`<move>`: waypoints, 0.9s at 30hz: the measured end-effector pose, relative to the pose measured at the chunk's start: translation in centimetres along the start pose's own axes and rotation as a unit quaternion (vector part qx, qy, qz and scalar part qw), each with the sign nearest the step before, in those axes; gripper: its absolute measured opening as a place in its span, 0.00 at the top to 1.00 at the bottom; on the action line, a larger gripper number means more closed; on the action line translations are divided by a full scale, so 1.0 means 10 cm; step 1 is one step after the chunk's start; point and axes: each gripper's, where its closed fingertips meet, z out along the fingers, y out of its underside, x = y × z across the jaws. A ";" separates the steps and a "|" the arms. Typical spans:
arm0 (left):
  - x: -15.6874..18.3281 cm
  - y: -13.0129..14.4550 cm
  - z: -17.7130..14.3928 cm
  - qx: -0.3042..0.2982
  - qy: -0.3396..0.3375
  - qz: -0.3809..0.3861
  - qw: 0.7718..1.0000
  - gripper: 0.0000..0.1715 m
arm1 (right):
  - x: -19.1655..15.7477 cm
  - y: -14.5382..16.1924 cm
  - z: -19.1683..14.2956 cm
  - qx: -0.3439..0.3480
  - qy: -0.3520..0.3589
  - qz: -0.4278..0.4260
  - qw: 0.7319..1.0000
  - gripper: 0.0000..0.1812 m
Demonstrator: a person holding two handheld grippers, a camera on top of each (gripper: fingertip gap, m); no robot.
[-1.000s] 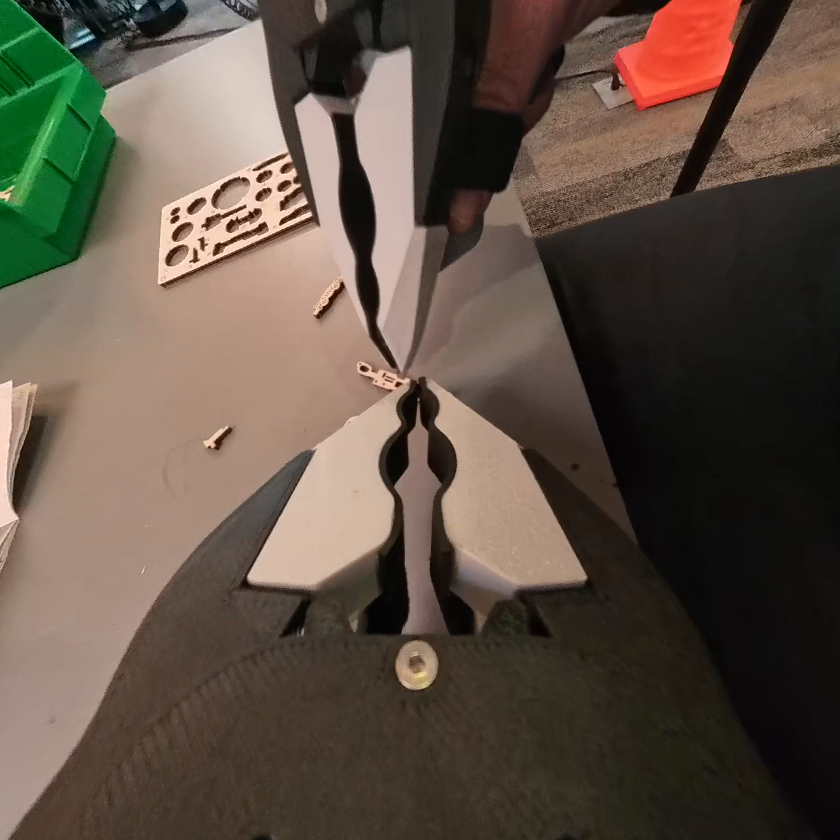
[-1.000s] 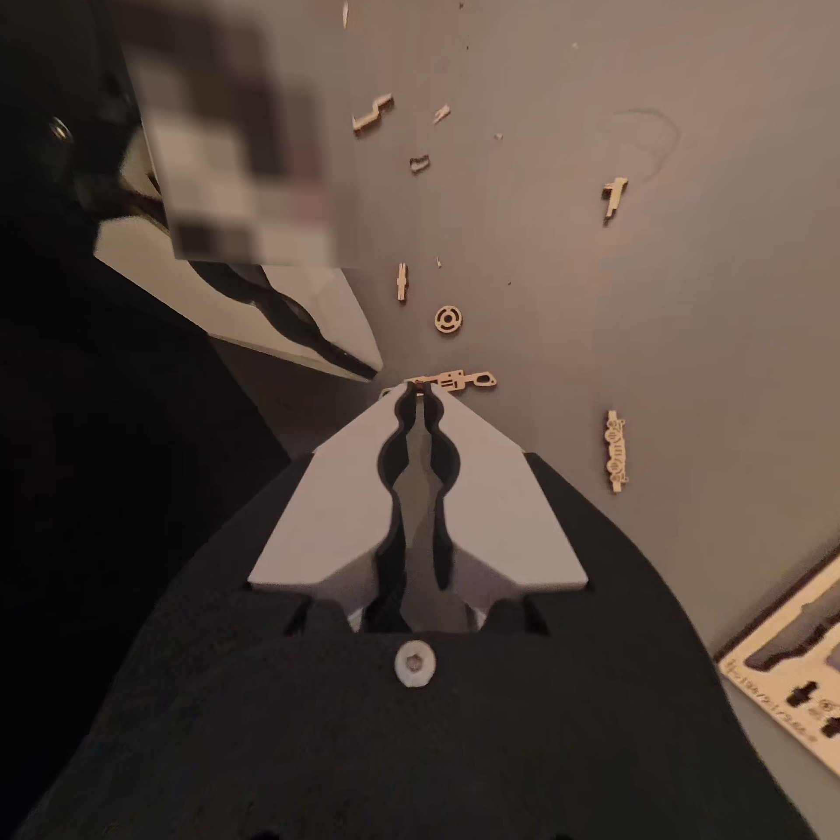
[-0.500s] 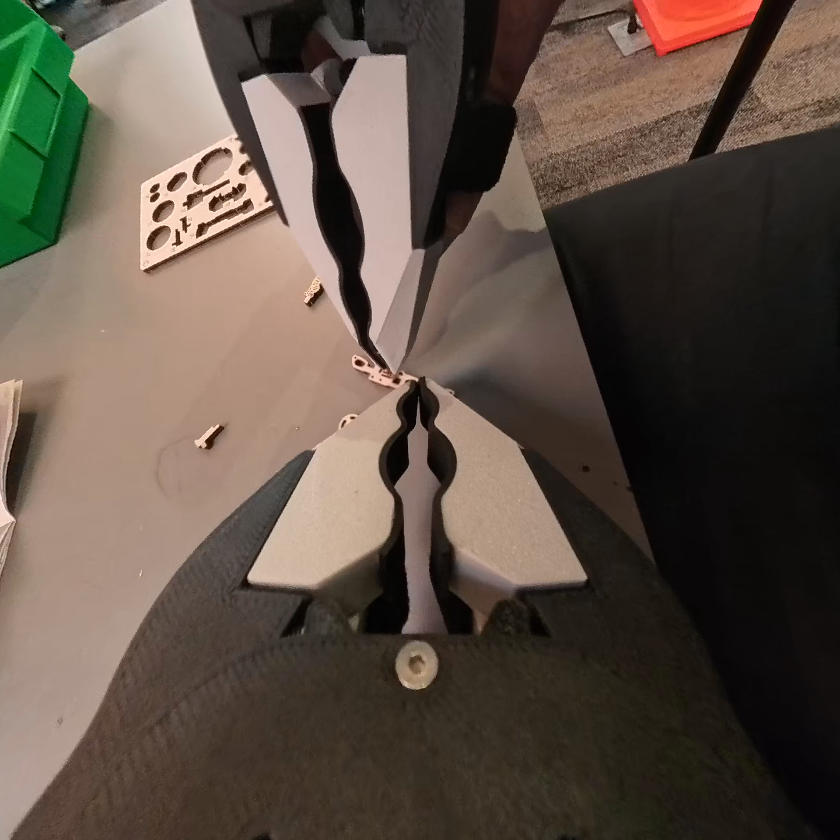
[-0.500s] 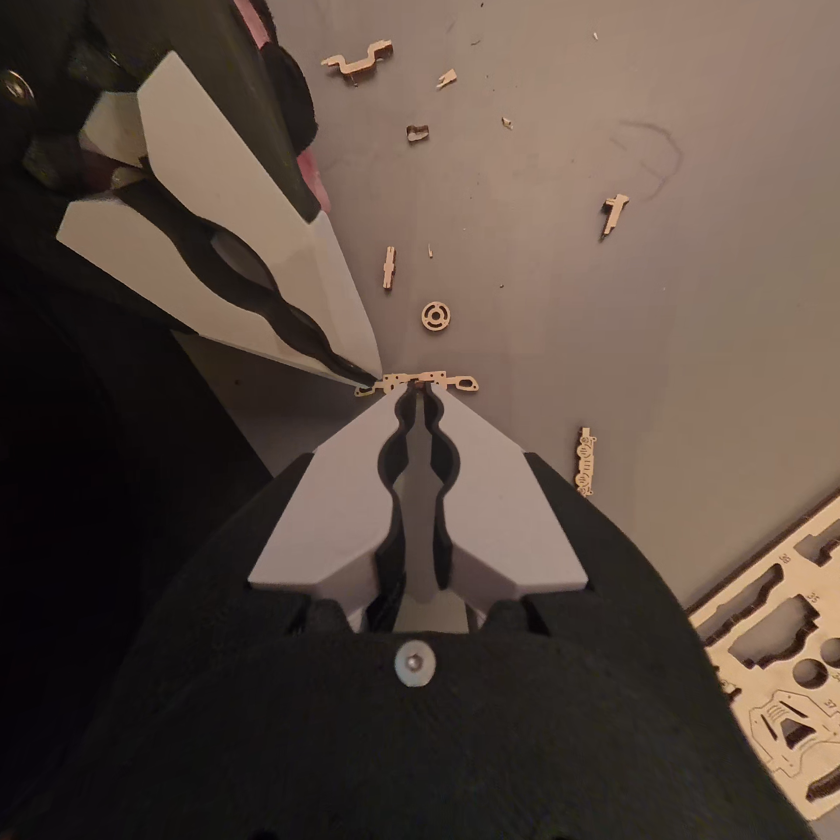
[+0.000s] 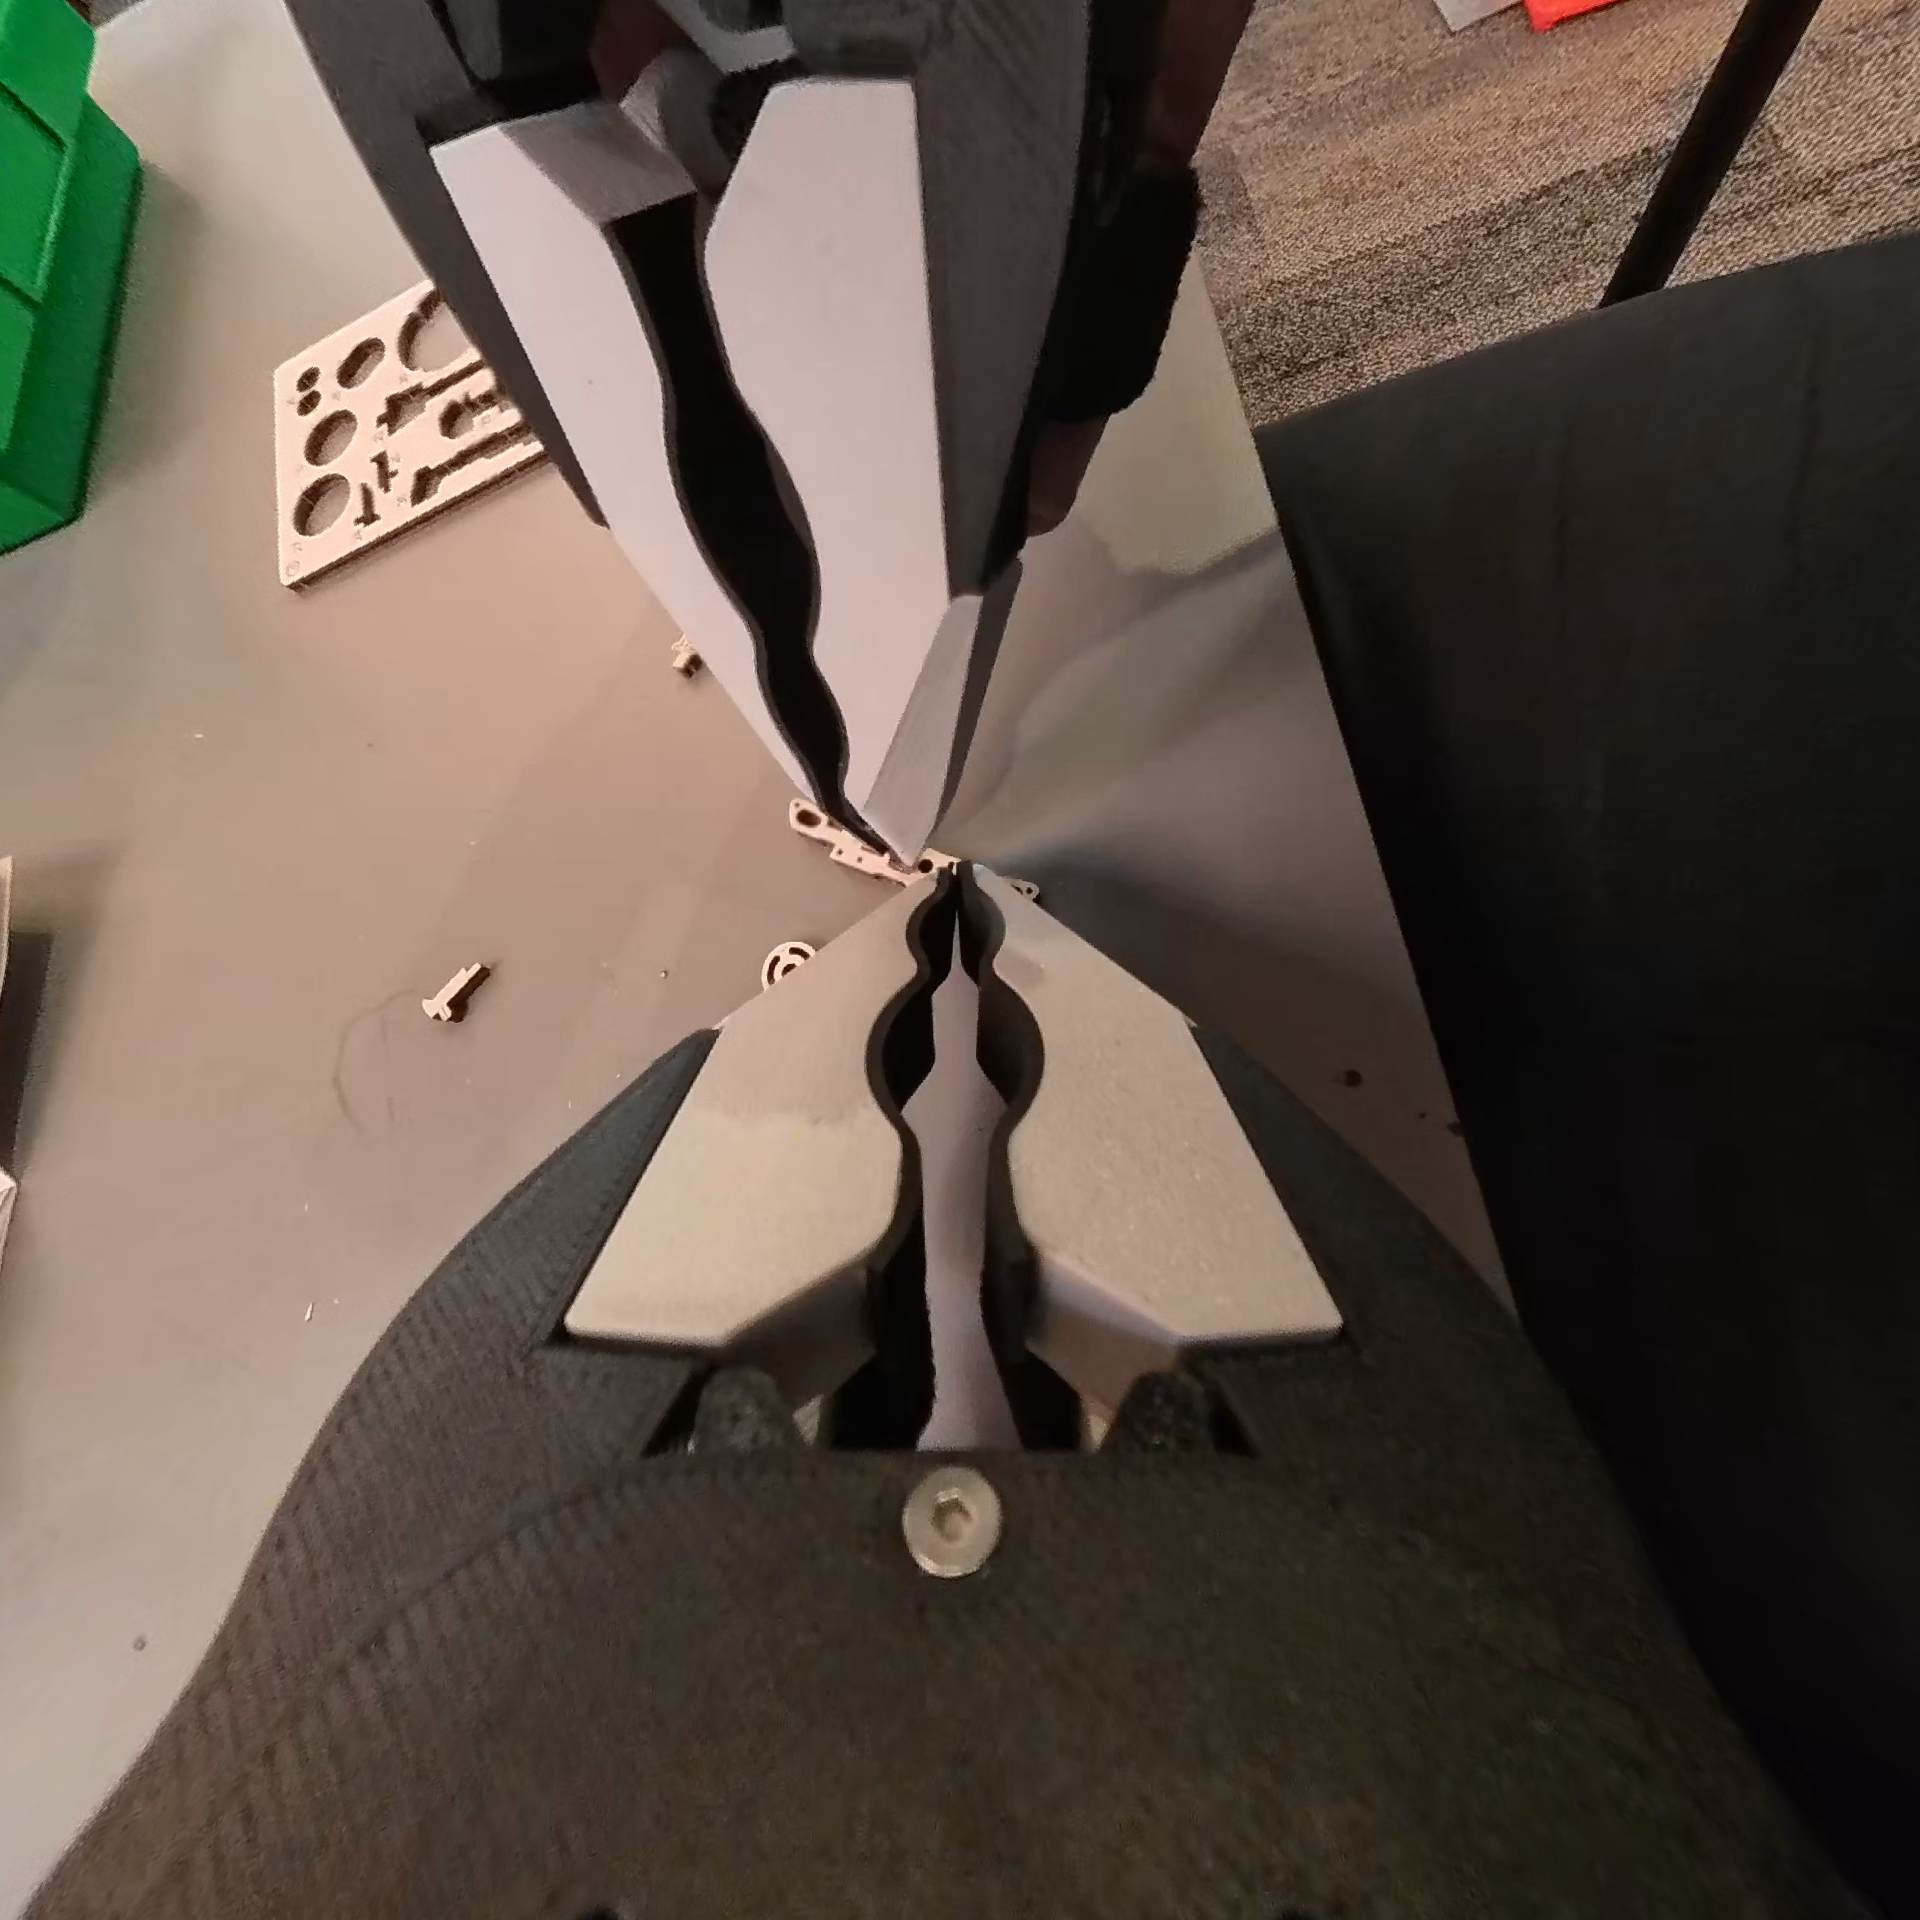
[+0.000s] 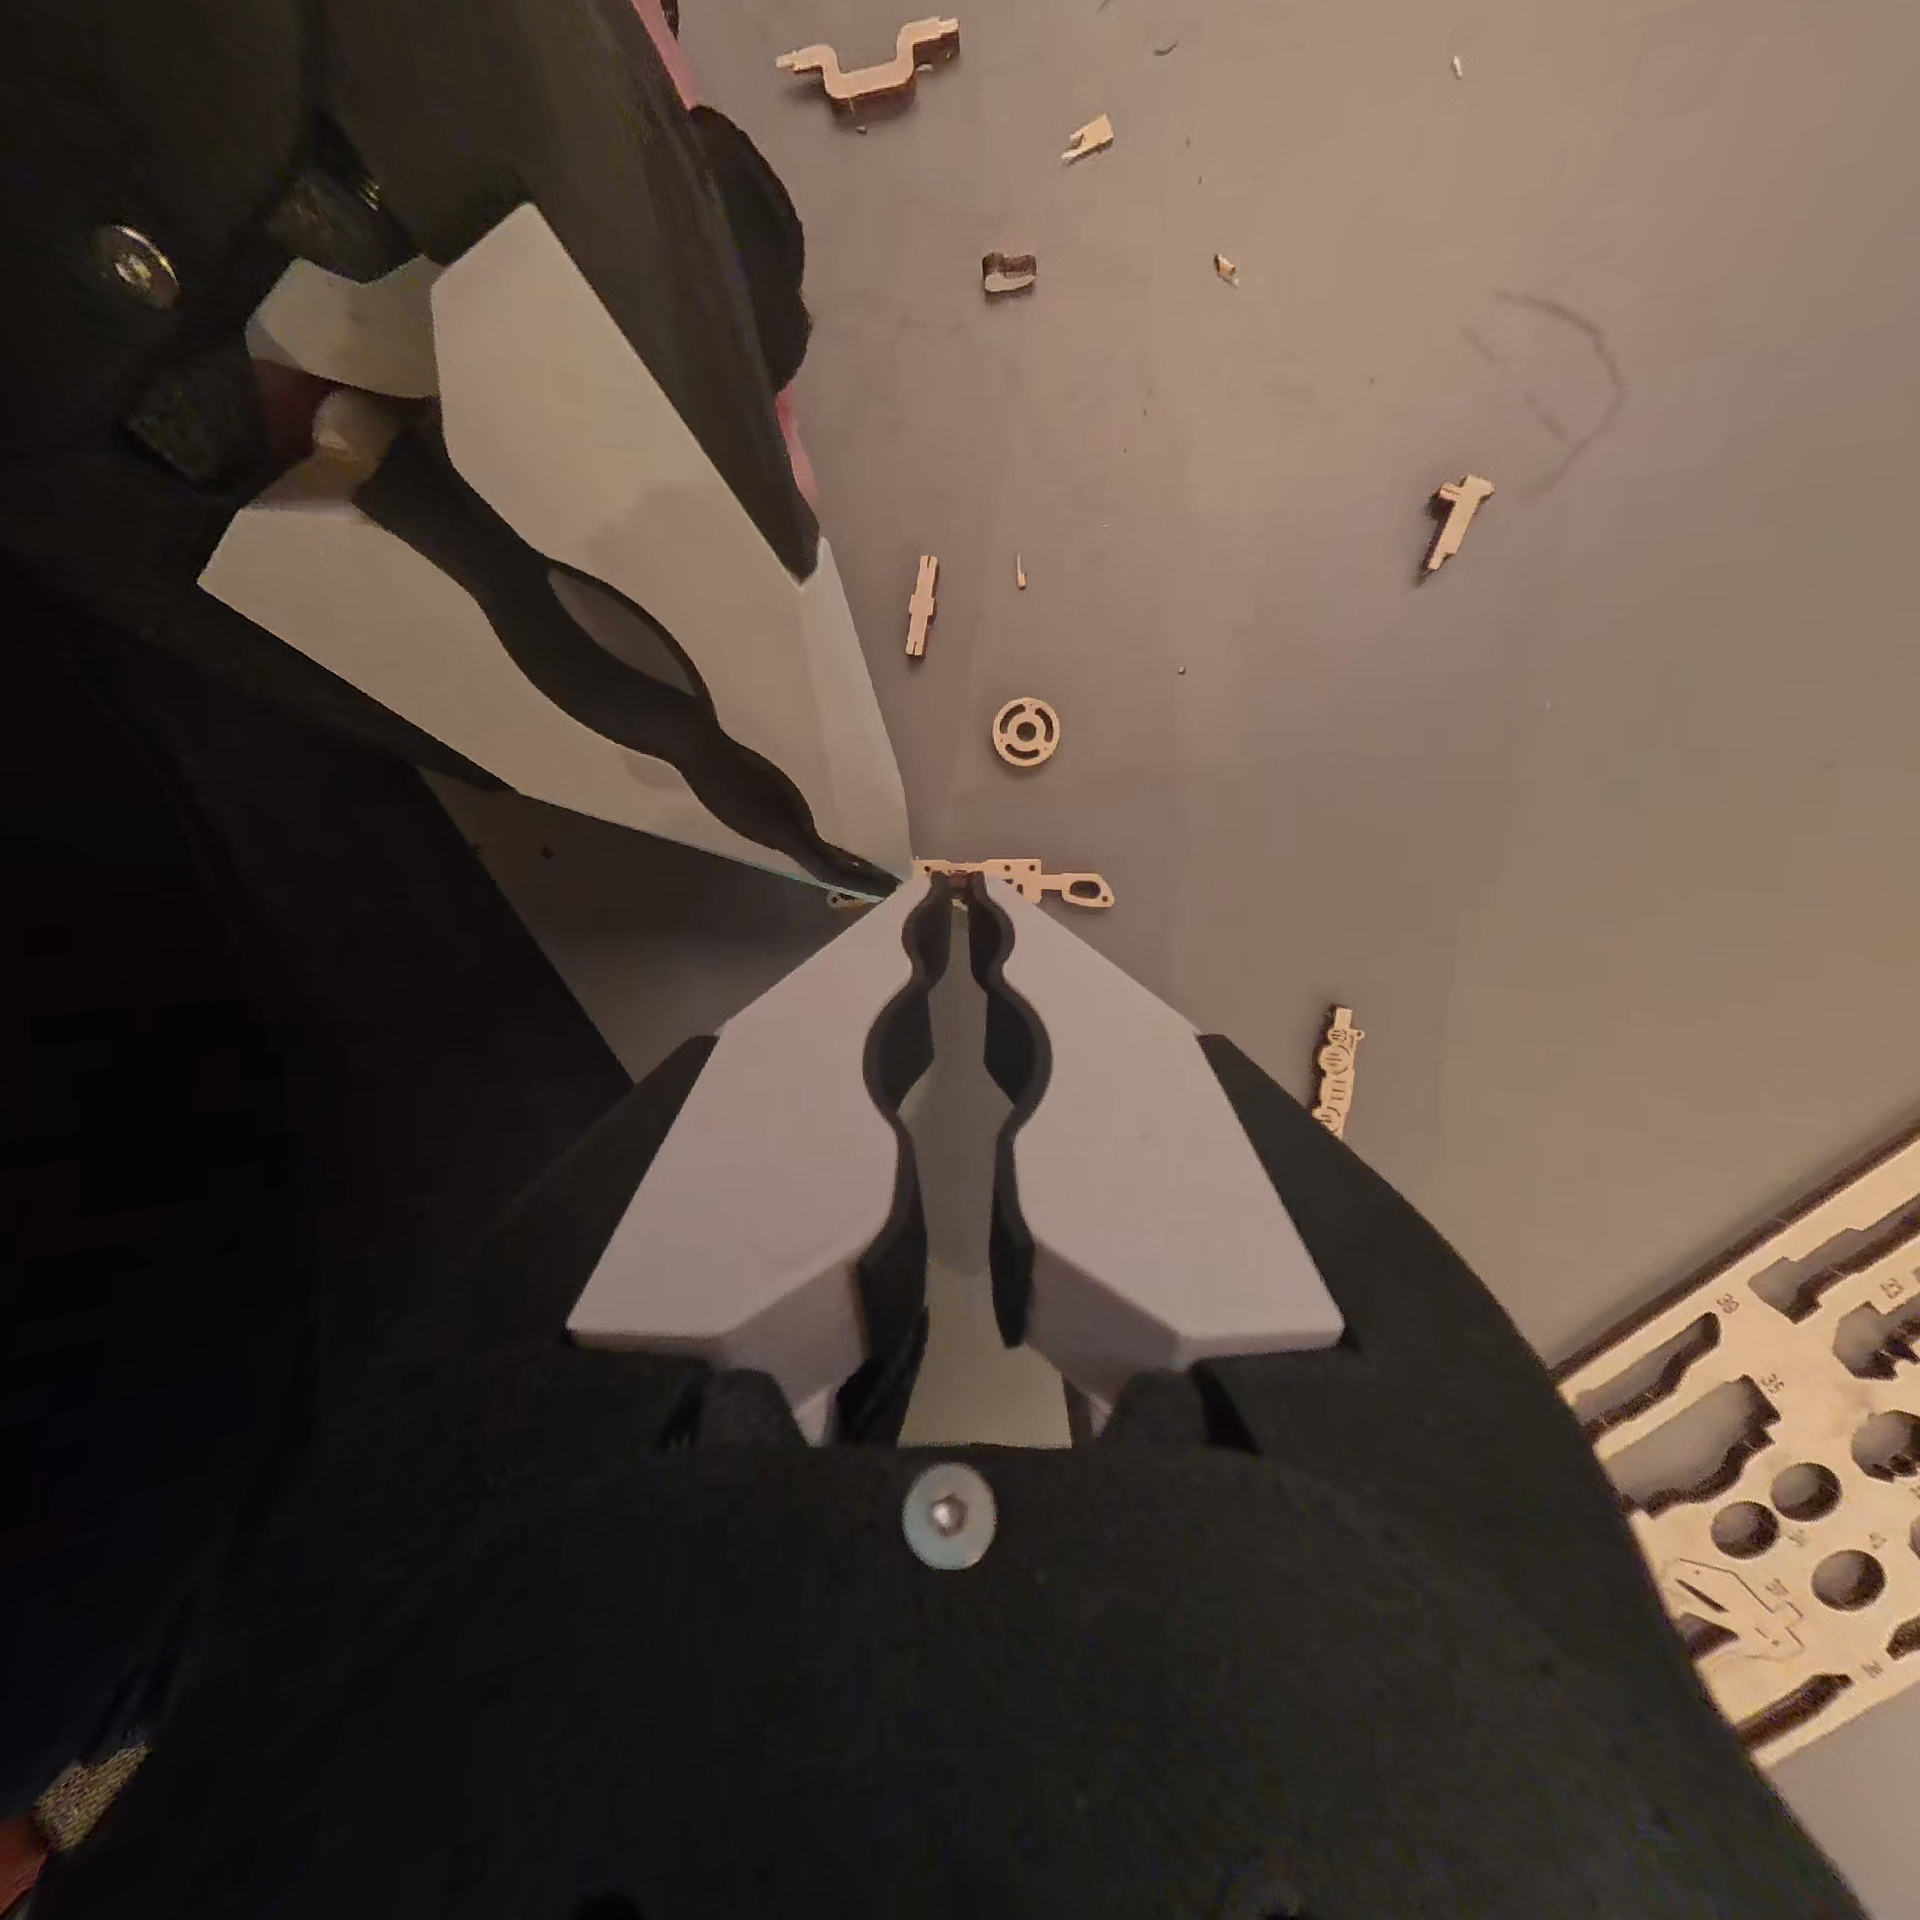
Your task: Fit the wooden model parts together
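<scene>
Wooden model part (image 6: 1013,881) sat just above the grey desk (image 6: 1455,727), pinched by both nearly closed grippers, left gripper (image 5: 954,883) and right gripper (image 6: 956,883), probably being joined, needing a gentle push next.

Grey table (image 6: 1351,623) carries scattered small wooden cut-outs: zigzag bracket piece (image 6: 868,73) at the far end, small curved scrap (image 6: 1008,275), T-shaped peg (image 6: 1455,520), narrow notched strip (image 6: 921,605), round ring part (image 6: 1027,732), ornate strip (image 6: 1338,1070) near the punched-out wooden sheet (image 6: 1766,1507). A faint pen scribble marks the surface. Green bin (image 5: 52,281) sits on the far left, beside another punched-out sheet (image 5: 395,436); paper stack (image 5: 5,1039) on the left edge.
</scene>
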 end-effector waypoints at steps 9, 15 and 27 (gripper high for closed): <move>-0.03 -0.07 -0.07 0.033 -0.001 -0.013 0.999 0.98 | 0.09 0.02 -0.13 0.027 0.002 0.036 0.999 0.99; -0.20 -0.15 -0.21 0.086 -0.020 -0.049 0.995 0.93 | 0.08 -0.02 -0.32 0.107 -0.031 0.110 0.988 1.00; -0.16 -0.48 -0.29 0.140 -0.052 0.001 0.989 0.95 | -0.12 -0.21 -0.58 0.286 -0.226 0.265 0.893 0.99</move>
